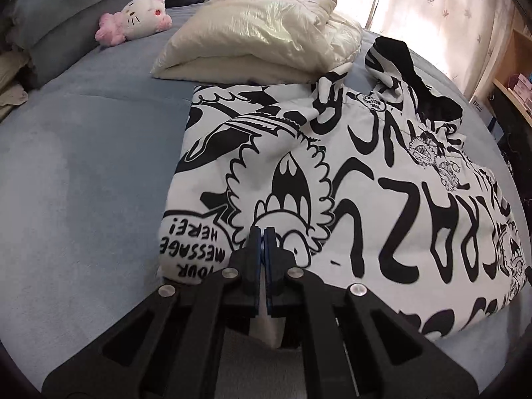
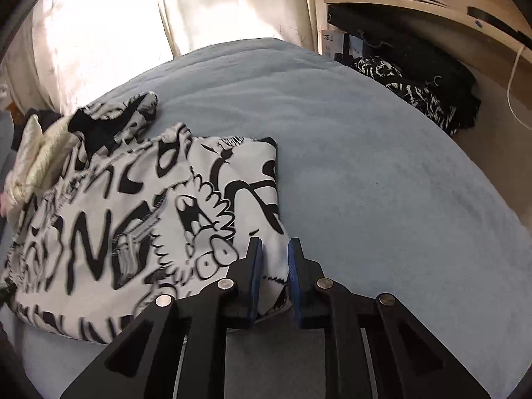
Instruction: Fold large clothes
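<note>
A white hooded garment with black cartoon print lies partly folded on the blue bed cover, its black-lined hood at the far end. My left gripper is shut on the garment's near edge, and white cloth shows between its blue pads. In the right wrist view the same garment spreads to the left. My right gripper holds its near right corner, the cloth filling the narrow gap between the pads.
A folded cream shiny jacket lies just beyond the garment, and a pink and white plush toy sits further left by grey pillows. Curtains hang behind the bed. A shelf and dark patterned clothes are at the right.
</note>
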`<state>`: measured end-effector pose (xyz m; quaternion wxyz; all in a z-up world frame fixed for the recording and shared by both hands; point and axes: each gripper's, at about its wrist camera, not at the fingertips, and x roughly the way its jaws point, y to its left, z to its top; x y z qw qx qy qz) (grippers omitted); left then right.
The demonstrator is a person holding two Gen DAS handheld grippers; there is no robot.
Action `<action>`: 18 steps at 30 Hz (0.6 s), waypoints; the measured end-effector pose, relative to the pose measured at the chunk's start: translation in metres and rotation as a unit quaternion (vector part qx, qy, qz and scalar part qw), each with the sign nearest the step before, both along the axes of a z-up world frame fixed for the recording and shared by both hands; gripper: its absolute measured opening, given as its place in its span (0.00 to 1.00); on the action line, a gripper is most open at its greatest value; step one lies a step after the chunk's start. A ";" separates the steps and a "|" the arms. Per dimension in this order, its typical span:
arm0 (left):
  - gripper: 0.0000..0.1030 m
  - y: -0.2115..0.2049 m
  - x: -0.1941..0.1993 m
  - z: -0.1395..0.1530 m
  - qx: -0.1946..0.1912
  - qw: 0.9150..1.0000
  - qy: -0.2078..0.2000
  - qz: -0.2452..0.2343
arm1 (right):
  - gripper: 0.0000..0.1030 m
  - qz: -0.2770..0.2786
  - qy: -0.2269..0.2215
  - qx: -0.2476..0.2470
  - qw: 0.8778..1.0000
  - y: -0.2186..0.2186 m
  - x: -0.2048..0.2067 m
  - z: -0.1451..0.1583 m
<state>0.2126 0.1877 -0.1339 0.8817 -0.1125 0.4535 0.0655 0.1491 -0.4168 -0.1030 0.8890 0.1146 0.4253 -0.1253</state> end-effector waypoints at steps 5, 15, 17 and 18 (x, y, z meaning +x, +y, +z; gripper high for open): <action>0.02 0.000 -0.026 0.020 0.005 1.000 -0.006 -0.009 | 0.16 0.020 -0.012 0.020 1.000 0.016 -0.027 0.031; 0.49 0.014 -0.097 0.024 -0.036 0.999 -0.009 -0.016 | 0.56 0.038 -0.018 0.140 0.989 0.054 -0.067 0.032; 0.49 0.016 -0.106 0.016 -0.067 0.998 0.000 -0.020 | 0.60 0.045 -0.010 0.167 0.985 0.065 -0.072 0.021; 0.49 0.018 -0.110 0.009 -0.087 0.996 0.006 -0.019 | 0.60 0.048 -0.005 0.177 0.983 0.068 -0.071 0.015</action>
